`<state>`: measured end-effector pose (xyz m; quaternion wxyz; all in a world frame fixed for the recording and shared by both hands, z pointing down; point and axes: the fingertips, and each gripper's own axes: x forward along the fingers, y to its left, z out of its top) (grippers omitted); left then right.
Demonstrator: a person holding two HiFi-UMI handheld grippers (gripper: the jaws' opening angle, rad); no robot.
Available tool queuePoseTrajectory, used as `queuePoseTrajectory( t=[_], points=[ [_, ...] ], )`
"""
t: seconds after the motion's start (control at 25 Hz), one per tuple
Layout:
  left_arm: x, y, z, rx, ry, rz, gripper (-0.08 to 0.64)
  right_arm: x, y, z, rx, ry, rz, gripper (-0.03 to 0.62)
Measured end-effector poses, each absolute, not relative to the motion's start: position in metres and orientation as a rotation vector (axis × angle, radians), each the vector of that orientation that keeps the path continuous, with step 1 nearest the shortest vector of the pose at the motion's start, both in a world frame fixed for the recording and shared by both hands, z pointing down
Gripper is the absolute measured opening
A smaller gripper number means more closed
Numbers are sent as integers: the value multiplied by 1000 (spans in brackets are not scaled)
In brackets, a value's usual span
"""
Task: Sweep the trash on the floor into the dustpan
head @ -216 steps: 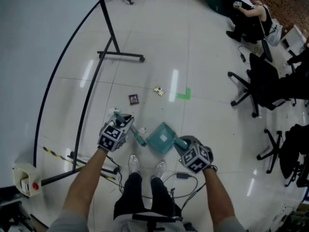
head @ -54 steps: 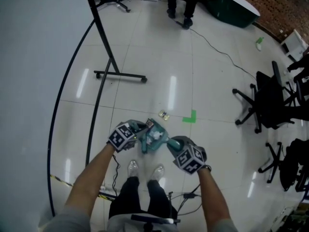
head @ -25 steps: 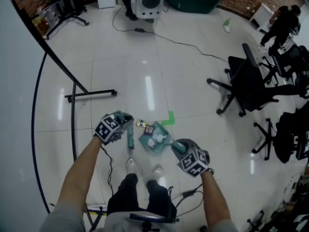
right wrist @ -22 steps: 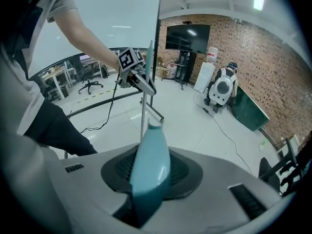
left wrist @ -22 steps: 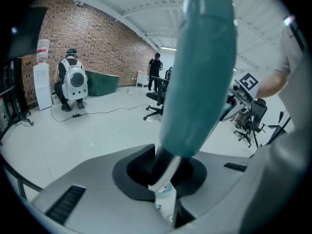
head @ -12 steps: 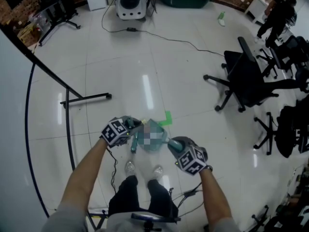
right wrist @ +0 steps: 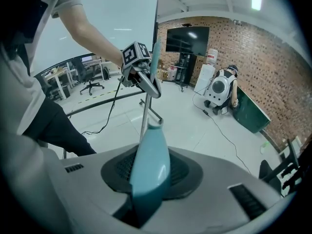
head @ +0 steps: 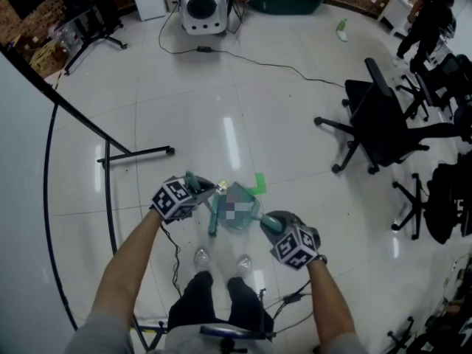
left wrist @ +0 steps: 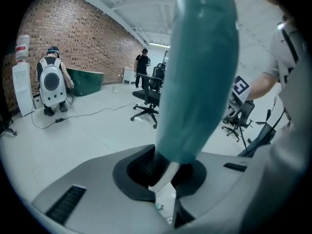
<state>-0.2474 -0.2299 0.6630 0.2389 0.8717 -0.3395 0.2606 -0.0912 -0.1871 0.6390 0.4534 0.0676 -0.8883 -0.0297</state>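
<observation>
Left gripper [head: 199, 192] clamped on brush handle [left wrist: 200, 72], jaws just tightened. Right gripper [head: 270, 224] clamped on dustpan [head: 253, 214] handle, pan on floor just ahead of its tips. Risks I see: right wrist tilts, pan spills; brush knocks pan lip.

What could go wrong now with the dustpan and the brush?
1. If the right tongs tilt the dustpan handle, what the dustpan has caught may spill back out.
2. The left tongs have just been closing on the brush handle; it might twist while sweeping.
3. A cable lies by the shoes: a trip risk.
</observation>
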Motion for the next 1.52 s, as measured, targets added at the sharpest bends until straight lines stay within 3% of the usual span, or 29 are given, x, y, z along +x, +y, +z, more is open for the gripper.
queuePoseTrajectory(
  t=[0.36, 0.68, 0.92, 1.52],
  points=[
    [-272, -276, 669, 2410, -986, 797, 28, -89, -208, 636, 208, -2177, -79, 104],
    [-226, -288, 697, 2445, -832, 709, 34, -96, -220, 642, 226, -2205, -51, 104],
    [-188, -281, 684, 2494, -757, 649, 37, -95, -214, 644, 226, -2212, -55, 104],
    [-188, -279, 637, 2523, -859, 646, 26, -34, -204, 641, 477, -2252, 77, 104]
  ],
)
